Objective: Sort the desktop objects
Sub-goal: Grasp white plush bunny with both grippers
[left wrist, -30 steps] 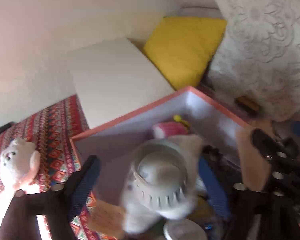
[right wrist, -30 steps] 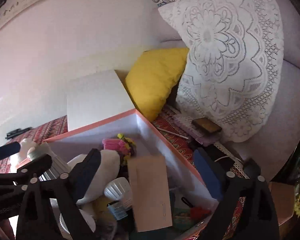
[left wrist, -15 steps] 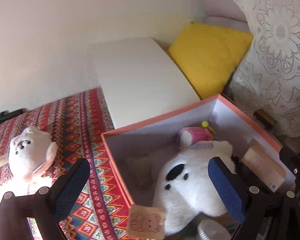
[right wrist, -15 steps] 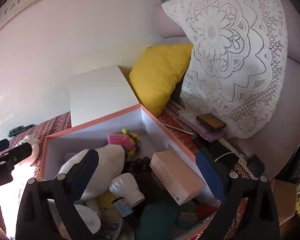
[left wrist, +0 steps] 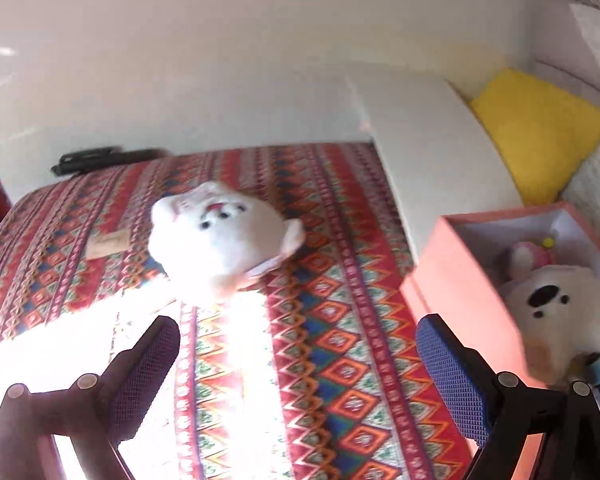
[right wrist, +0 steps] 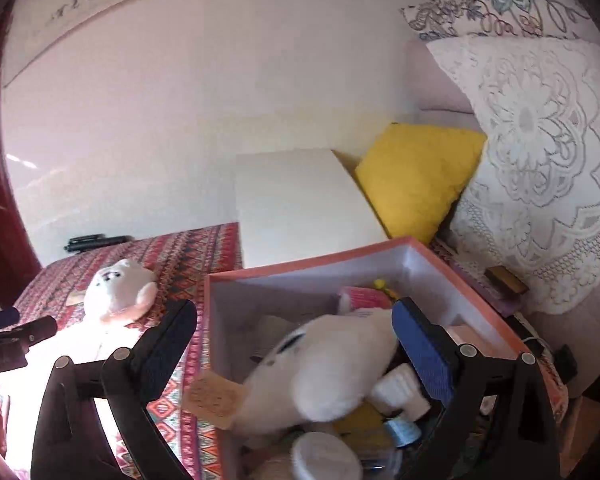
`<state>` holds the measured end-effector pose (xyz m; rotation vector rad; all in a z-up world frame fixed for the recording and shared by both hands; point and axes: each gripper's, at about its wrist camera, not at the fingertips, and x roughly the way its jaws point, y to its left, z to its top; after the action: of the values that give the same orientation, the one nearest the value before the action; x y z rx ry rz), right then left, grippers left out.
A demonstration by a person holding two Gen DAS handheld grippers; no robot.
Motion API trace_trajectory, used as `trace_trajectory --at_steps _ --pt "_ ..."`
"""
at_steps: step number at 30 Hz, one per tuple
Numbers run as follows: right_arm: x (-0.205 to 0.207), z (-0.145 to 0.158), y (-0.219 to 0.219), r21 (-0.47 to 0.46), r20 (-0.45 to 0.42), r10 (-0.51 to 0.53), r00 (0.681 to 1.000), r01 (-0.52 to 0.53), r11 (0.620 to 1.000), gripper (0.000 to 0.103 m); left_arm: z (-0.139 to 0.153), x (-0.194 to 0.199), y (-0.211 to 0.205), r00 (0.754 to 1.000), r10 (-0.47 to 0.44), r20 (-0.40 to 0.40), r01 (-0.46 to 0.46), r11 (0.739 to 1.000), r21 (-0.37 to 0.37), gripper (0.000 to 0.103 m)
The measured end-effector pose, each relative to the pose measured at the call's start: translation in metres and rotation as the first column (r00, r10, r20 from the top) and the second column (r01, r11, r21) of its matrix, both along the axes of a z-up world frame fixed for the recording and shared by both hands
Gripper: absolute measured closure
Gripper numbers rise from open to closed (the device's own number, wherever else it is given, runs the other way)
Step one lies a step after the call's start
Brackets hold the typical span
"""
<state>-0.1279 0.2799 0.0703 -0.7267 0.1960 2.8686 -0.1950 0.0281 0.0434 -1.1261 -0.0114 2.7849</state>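
A small white plush toy (left wrist: 220, 236) (right wrist: 118, 290) lies on the patterned red cloth (left wrist: 332, 320), ahead of my open left gripper (left wrist: 296, 356), which holds nothing. To the right stands an orange box (left wrist: 456, 280) (right wrist: 300, 266) with a larger white plush (left wrist: 560, 304) (right wrist: 324, 368), a pink toy (right wrist: 364, 298), bottles and jars in it. My right gripper (right wrist: 296, 344) hovers open over the box's near left part, the large plush lying between its fingers without being gripped. A paper tag (right wrist: 214, 398) hangs over the box wall.
A white box lid (left wrist: 432, 160) (right wrist: 300, 208) leans at the wall behind the box. A yellow cushion (right wrist: 416, 172) and a lace cushion (right wrist: 540, 168) sit to the right. A black object (left wrist: 100, 158) lies at the cloth's far edge. A small tan card (left wrist: 106, 242) lies left of the plush.
My left gripper let go of a grey-white jar over the box, then swung left toward the small plush. The right gripper dropped the tan box into the orange box and shifted left.
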Motion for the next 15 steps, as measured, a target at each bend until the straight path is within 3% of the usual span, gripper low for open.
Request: trace_trajectory --at_steps 3,5,10,13,15 --pt "-0.017 -0.004 -0.037 -0.11 -0.011 0.154 0.988 -0.154 0.982 0.002 -0.021 -0.016 -0.059 0.992 0.077 0.099 -0.091 0.986 0.137 0.005" --pt "-0.034 -0.01 -0.06 -0.22 -0.015 0.264 0.964 -0.261 0.94 0.002 -0.039 -0.028 -0.095 0.976 0.108 0.187 -0.156 0.952 0.264 0.005" --pt "-0.094 -0.041 -0.102 -0.48 0.005 0.408 0.913 -0.355 0.802 0.001 -0.087 -0.066 -0.144 0.929 0.106 0.354 -0.29 0.803 0.521 0.005" --pt "-0.144 -0.076 -0.106 -0.669 0.045 0.414 0.909 -0.281 0.689 0.001 -0.109 -0.091 -0.157 0.913 0.095 0.397 -0.342 0.709 0.617 0.005" --pt "-0.175 -0.1 -0.103 -0.783 0.057 0.4 0.915 -0.208 0.587 0.001 -0.12 -0.112 -0.164 0.911 0.093 0.403 -0.356 0.67 0.652 0.005"
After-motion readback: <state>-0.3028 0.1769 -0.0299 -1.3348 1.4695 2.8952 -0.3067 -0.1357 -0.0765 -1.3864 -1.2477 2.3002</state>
